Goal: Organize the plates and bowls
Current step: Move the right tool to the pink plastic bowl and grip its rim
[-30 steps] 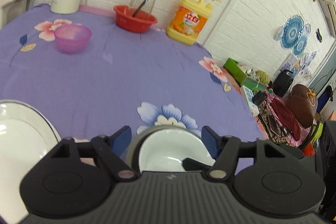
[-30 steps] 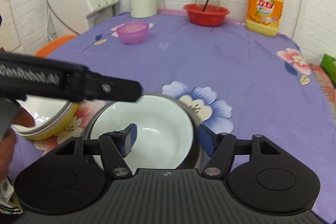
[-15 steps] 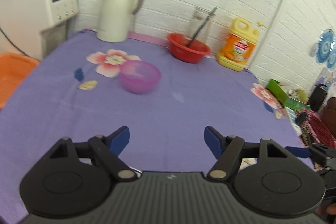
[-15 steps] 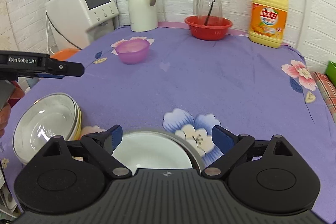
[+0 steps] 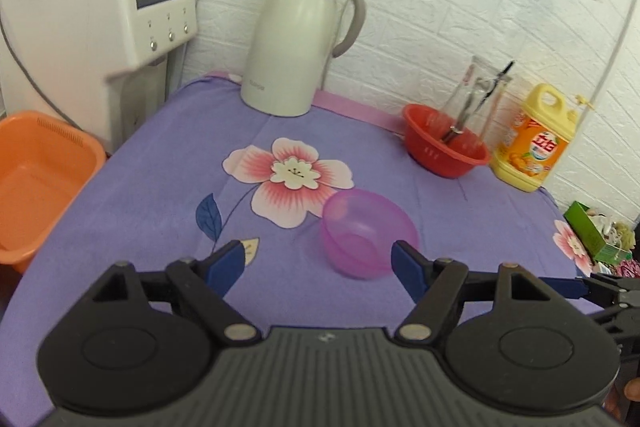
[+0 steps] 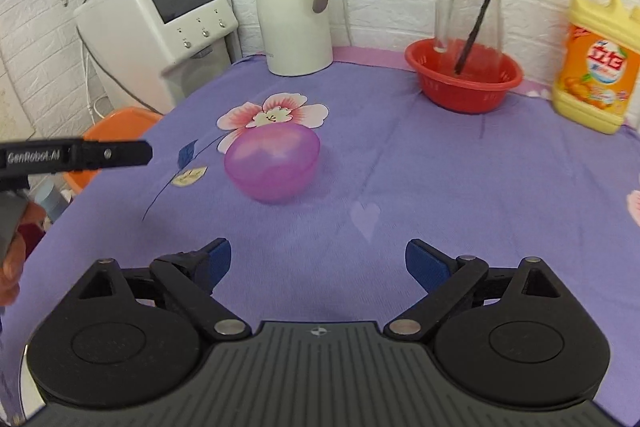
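On the purple tablecloth (image 6: 440, 187), just ahead of our left gripper (image 5: 318, 259), we are approaching a pink bowl (image 5: 366, 231); both grippers gape empty, the left having just widened. Likely light, slippery plastic; pinch the rim.

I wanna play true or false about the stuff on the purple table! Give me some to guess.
1. The purple bowl is empty. True.
2. The left gripper is squeezing the bowl. False: its jaws are open, holding nothing.
3. A glass jug stands in the red basket. True.
4. The white kettle lies on its side. False: it stands upright.
5. The right gripper is open. True.
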`<action>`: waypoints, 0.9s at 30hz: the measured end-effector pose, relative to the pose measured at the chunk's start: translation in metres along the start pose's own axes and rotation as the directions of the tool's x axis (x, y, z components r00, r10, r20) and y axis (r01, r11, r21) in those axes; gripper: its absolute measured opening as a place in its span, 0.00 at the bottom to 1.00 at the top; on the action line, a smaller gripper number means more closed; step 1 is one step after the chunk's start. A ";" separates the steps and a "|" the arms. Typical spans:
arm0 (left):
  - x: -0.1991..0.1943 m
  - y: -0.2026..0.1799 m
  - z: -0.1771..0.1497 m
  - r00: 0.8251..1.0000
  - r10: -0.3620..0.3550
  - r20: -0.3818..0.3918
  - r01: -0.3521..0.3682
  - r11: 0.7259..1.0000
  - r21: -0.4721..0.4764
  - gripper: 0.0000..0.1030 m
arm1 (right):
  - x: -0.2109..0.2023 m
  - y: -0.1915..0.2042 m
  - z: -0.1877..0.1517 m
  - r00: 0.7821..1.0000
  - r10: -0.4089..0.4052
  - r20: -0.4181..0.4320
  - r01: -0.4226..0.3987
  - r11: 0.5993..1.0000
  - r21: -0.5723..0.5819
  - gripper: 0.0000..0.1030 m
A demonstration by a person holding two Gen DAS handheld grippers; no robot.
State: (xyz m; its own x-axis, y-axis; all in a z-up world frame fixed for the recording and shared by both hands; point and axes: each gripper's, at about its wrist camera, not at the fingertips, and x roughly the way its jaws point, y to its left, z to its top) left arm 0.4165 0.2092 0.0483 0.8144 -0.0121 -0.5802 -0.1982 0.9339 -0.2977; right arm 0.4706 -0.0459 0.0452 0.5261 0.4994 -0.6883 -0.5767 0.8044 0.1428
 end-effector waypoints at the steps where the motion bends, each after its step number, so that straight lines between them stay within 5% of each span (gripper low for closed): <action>1: 0.010 0.003 0.003 1.000 0.001 -0.011 -0.001 1.000 -0.006 0.72 | 0.012 -0.002 0.007 1.000 0.005 -0.010 -0.005 1.000 0.010 1.00; 14: 0.108 0.005 0.018 0.994 -0.011 -0.112 0.004 0.998 -0.066 0.72 | 0.091 -0.012 0.038 0.998 -0.009 -0.057 0.012 0.999 0.047 1.00; 27: 0.133 -0.010 0.020 0.991 -0.002 -0.134 -0.002 1.000 -0.030 0.71 | 0.123 0.011 0.044 0.997 -0.014 -0.081 0.008 0.997 -0.070 1.00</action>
State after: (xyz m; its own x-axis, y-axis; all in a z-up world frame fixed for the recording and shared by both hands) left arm 0.5376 0.2054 -0.0109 0.7344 -0.0616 -0.6759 -0.2161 0.9228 -0.3190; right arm 0.5568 0.0381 -0.0066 0.4815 0.4603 -0.7458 -0.6149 0.7838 0.0867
